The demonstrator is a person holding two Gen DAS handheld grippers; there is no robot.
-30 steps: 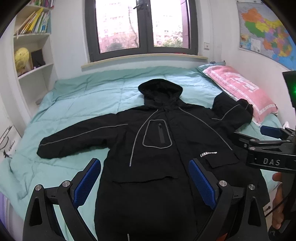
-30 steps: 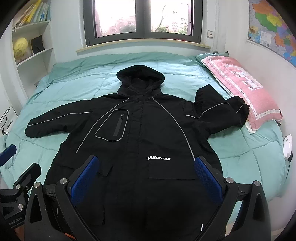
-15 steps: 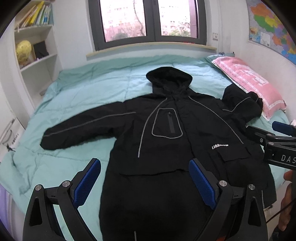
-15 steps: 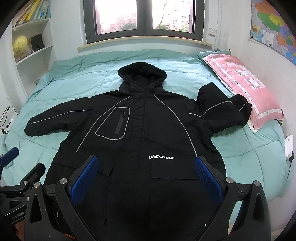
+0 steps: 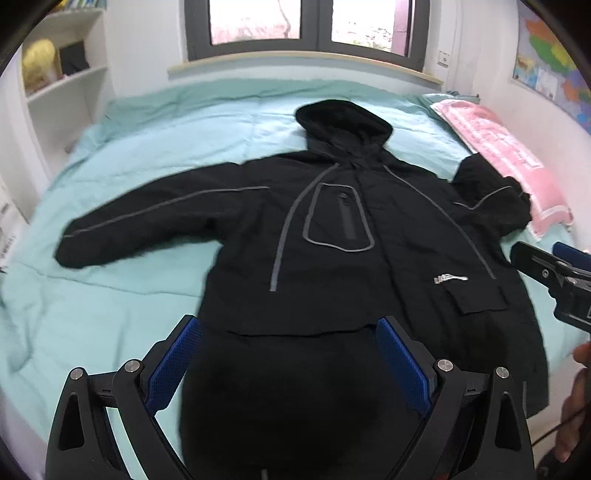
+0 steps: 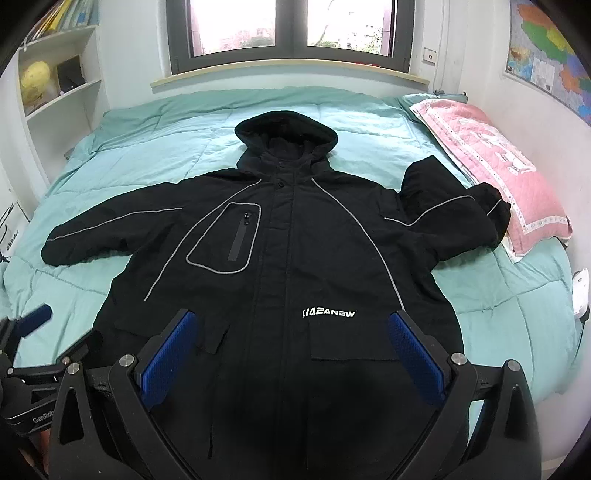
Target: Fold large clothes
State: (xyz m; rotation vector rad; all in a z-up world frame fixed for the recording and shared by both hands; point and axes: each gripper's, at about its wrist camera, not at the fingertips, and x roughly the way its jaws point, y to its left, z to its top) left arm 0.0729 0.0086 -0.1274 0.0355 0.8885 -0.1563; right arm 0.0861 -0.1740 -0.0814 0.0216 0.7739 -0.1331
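A large black hooded jacket with grey piping lies face up and spread on a teal bed; it also shows in the right wrist view. Its left sleeve stretches out flat. Its right sleeve is bent, with the cuff against a pink pillow. My left gripper is open and empty above the jacket's lower hem. My right gripper is open and empty above the hem, a little further right. Each gripper shows at the edge of the other's view.
A white shelf unit stands left of the bed. A window is behind the bed and a map hangs on the right wall. A white object sits at the bed's right edge.
Both grippers have moved forward and lower over the jacket. The left wrist view has swung left, so the jacket sits further right in it. Both stay open.
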